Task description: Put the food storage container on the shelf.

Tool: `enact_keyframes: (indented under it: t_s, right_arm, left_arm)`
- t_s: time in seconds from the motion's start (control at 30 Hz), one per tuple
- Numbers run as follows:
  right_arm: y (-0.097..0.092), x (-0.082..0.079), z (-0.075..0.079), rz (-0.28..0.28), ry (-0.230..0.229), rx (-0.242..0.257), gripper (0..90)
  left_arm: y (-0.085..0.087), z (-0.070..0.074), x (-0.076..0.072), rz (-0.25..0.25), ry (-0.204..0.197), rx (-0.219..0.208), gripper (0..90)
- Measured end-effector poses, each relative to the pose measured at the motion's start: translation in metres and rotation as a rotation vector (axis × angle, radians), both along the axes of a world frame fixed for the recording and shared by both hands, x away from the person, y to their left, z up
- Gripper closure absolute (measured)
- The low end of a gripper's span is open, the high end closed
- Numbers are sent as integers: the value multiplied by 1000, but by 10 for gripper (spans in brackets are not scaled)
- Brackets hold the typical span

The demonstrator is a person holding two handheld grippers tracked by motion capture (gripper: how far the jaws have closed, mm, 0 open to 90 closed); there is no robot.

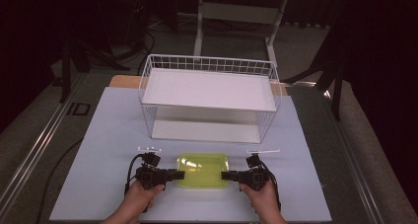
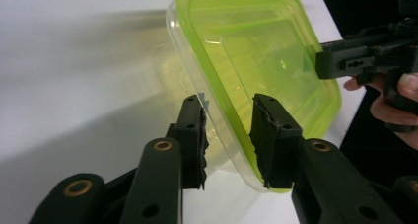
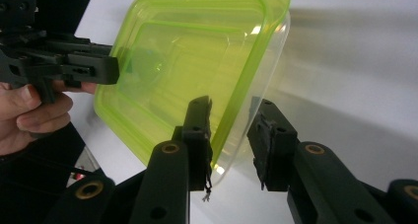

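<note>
Pale blue tabletop in a dark room: a lidded box taken at both ends.

Landmark: the white wire basket (image 1: 209, 93) standing at the far side of the table (image 1: 108, 135). Just in front of the basket lies a clear plastic box (image 1: 202, 170) with a yellow-green lid, flat on the tabletop. The left gripper (image 1: 173, 174) meets the box's left end and the right gripper (image 1: 227, 175) its right end, each held level and pointing inward. In both gripper views the jaws straddle the lid's rim, one above and one below; they stand narrowed about the edge, though full contact of the pads cannot be confirmed. The box looks light, thin-walled and smooth, so likely slippery and somewhat flexible; the stiffer rim is the sound place to take hold, with both ends lifted evenly.
</note>
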State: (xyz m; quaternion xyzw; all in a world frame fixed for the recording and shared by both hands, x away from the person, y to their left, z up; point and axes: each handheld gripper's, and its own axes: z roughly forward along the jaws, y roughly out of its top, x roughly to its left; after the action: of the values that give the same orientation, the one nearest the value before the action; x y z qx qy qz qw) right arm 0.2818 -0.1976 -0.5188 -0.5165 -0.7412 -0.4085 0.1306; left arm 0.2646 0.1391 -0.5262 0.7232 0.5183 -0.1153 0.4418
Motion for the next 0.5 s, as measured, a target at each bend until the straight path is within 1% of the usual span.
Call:
enact_keyframes:
  t_s: [0.03, 0.07, 0.13, 0.17, 0.23, 0.27, 0.3, 0.33, 0.37, 0.4, 0.47, 0.5]
  right_arm:
    - [-1, 0, -1, 0, 13, 13, 720]
    - [-2, 0, -1, -10, 17, 30, 744]
    - [-2, -1, 0, -12, 18, 27, 752]
    - [-2, -2, 1, -13, 13, 21, 757]
    - [-1, -5, 4, -17, 3, 5, 782]
    - [0, -6, 6, -20, -8, -6, 799]
    - [1, -8, 9, -17, -27, -24, 807]
    - [3, -9, 12, -5, -61, -46, 807]
    - [4, -11, 15, -9, -78, -55, 808]
    - [4, -10, 17, -17, -77, -46, 808]
    - [2, -8, 21, -23, -99, -42, 808]
    - [2, -6, 23, -30, -102, -36, 809]
  left_arm:
    - [0, 0, -1, 3, 6, -1, 707]
    - [0, 1, -2, 3, 1, 5, 715]
    - [-1, 3, -3, 15, 15, 6, 729]
    - [-2, 5, -4, 18, 9, 14, 737]
    - [-4, 9, -8, 27, -16, 42, 765]
    - [-6, 12, -10, 31, -40, 66, 783]
    - [-6, 14, -11, 44, -60, 77, 803]
    - [-6, 15, -10, 49, -67, 74, 805]
    - [-6, 17, -9, 55, -78, 67, 807]
    - [-6, 19, -8, 62, -93, 62, 808]
    - [-7, 24, -7, 76, -120, 55, 809]
    - [-7, 26, -5, 77, -130, 55, 810]
